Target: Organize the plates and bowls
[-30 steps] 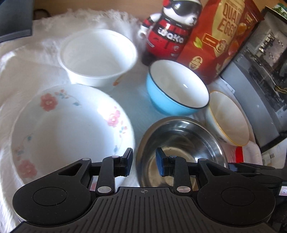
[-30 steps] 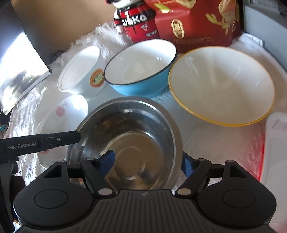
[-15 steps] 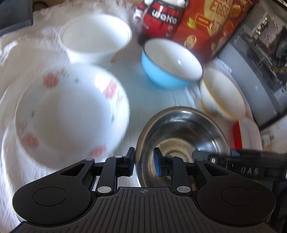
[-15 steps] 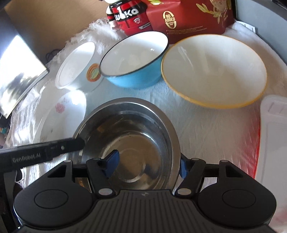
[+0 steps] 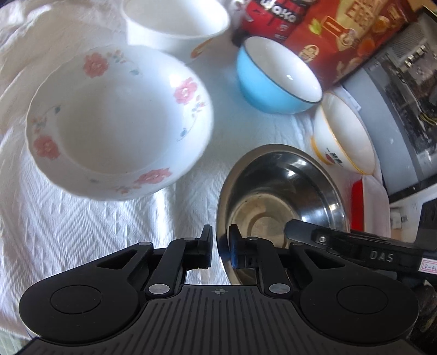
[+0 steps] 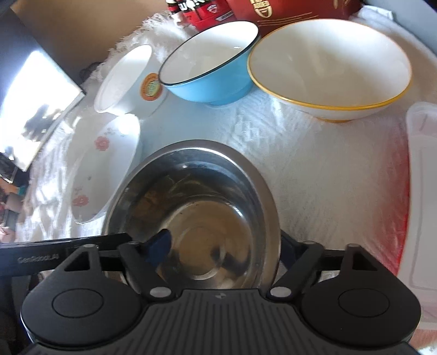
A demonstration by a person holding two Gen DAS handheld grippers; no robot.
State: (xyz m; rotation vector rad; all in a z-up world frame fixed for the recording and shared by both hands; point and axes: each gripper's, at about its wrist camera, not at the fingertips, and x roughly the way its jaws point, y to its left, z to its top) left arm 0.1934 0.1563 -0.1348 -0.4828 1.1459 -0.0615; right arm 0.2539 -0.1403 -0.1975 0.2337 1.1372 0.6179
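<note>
Steel bowl (image 5: 284,191) sits on the white cloth (image 5: 68,218), nearest of all. Left gripper (image 5: 220,250) pinches its rim; right gripper (image 6: 224,245) straddles it, jaws opening. Beyond crowd flowered bowl (image 5: 117,123), blue bowl (image 5: 275,79), yellow-rimmed bowl (image 6: 327,68).

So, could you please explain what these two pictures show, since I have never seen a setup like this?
There is no robot here: a person holds a two-finger gripper in each hand, and each has a wide-angle camera looking along its fingers. One picture comes from the left gripper, the other from the right gripper; the black shapes at the bottom are the tools themselves.

On the white tablecloth stand a steel bowl, a flowered bowl, a blue bowl, a yellow-rimmed bowl and a plain white bowl. Behind them are a red box and a figurine.

The left jaws are pinched on the steel bowl's near rim. The right jaws straddle its other rim and are opening, not gripping.
</note>
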